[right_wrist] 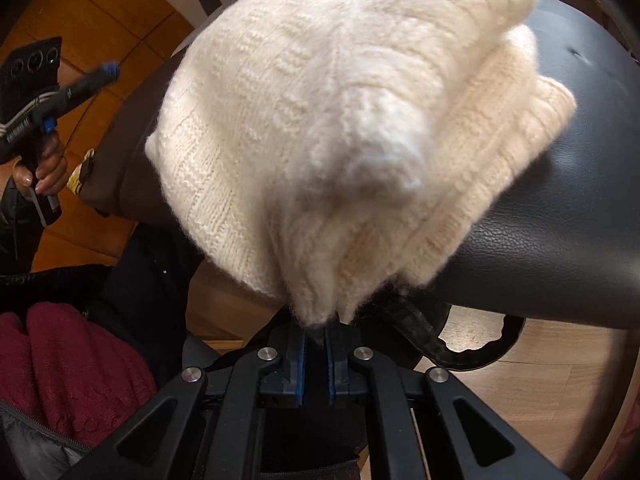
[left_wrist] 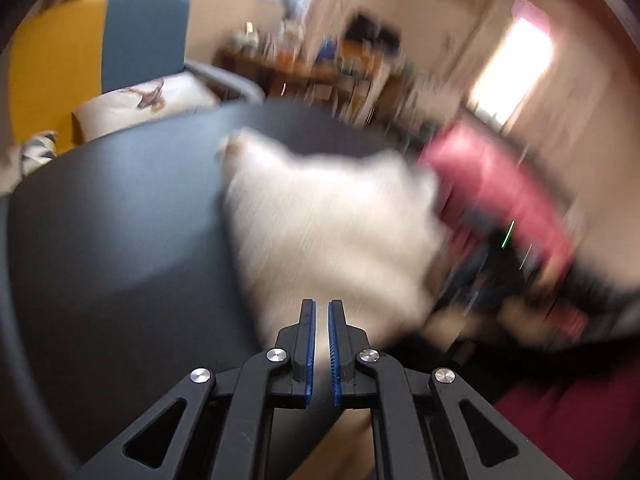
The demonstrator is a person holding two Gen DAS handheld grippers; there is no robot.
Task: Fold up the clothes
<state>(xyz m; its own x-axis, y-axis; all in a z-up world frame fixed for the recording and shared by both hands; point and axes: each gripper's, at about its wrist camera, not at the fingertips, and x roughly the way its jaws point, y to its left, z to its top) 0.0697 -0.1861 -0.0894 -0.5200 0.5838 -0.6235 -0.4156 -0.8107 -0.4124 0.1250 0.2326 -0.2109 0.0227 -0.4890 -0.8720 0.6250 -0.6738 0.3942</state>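
blue-padded fingers of the left gripper (left_wrist: 322, 308) fill the bottom of the left wrist view, drawn almost together with only a thin slit between the pads and nothing caught in it. just beyond the tips lies the fluffy cream knitted sweater (left_wrist: 332, 232), smeared by motion blur, resting on the dark grey leather-look round worktop (left_wrist: 120, 216). to its right a blurred pink-red sleeve of the person (left_wrist: 500, 184) reaches in toward the knit. farther back stand a yellow and blue upholstered chair (left_wrist: 104, 48) with a white printed cushion (left_wrist: 144, 100) on it, and a cluttered wooden shelf (left_wrist: 312, 68) against the wall; its contents are too blurred to tell.

right wrist view: the right gripper (right_wrist: 316, 334) is clenched on the near edge of the cream sweater (right_wrist: 320, 120), a tuft of wool pinched between the blue pads. the knit rises from the grip and drapes in a bundled, doubled-over heap onto the dark worktop (right_wrist: 580, 200), its ribbed hem lying toward the right. at the left edge the person's hand (right_wrist: 44, 164) grips the handle of the other gripper (right_wrist: 98, 76), held over the wooden floor (right_wrist: 92, 20), apart from the sweater. a dark red fleece garment (right_wrist: 68, 364) sits at the lower left, beside black clothing.
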